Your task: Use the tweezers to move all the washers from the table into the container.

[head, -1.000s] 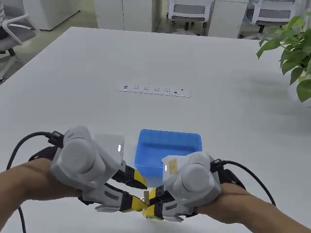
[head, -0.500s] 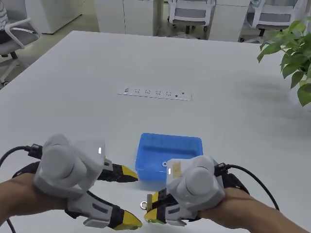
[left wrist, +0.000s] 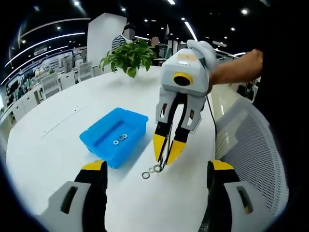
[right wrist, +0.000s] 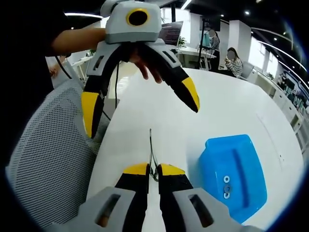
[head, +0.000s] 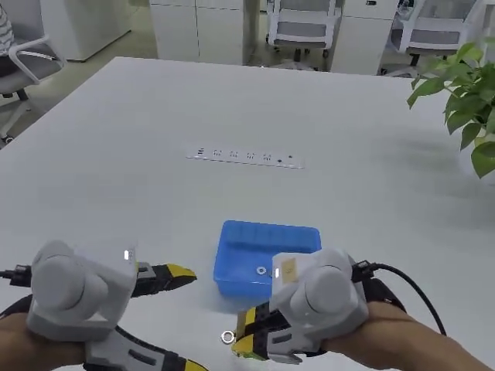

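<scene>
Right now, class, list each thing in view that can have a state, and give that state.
left gripper: open, holding nothing
right gripper: shut on tweezers
tweezers: gripped, tips down by loose washers
loose washers: flat on table, beside container
container: upright, open top, holds stored washers
stored washers: flat on container floor

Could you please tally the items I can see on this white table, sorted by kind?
Blue plastic container: 1
Thin metal tweezers: 1
Small metal washers: 4 discernible
White power strip: 1
Total: 7
</scene>
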A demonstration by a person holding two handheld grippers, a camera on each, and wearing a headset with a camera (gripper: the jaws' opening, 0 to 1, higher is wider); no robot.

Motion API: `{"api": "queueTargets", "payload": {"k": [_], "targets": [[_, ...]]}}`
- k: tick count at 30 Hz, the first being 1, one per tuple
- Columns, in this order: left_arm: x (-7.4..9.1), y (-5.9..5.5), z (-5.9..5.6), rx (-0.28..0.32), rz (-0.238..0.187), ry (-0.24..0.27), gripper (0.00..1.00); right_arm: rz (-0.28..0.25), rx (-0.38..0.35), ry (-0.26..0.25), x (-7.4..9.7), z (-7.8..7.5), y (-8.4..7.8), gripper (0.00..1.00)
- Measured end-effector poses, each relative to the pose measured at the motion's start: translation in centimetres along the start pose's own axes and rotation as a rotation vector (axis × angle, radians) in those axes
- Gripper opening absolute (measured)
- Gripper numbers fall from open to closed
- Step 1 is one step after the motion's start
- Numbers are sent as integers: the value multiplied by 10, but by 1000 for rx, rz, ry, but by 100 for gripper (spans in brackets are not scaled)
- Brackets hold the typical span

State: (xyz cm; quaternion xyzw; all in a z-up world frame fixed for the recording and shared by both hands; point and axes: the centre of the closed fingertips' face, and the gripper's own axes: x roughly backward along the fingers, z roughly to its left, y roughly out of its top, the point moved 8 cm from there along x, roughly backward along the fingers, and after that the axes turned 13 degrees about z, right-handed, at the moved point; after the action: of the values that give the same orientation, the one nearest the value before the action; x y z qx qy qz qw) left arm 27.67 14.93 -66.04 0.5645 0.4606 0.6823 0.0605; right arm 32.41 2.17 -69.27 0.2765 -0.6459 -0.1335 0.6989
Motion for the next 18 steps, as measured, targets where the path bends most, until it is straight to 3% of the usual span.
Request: {"api": "queueTargets", "payload": {"k": [5, 18], "targets": [[1, 1, 2, 23, -26, 22, 99, -3, 15, -1, 10, -2, 5, 7], [3, 7, 7, 30, -56, 40, 99, -26, 43, -45, 38, -20, 19, 7]]}}
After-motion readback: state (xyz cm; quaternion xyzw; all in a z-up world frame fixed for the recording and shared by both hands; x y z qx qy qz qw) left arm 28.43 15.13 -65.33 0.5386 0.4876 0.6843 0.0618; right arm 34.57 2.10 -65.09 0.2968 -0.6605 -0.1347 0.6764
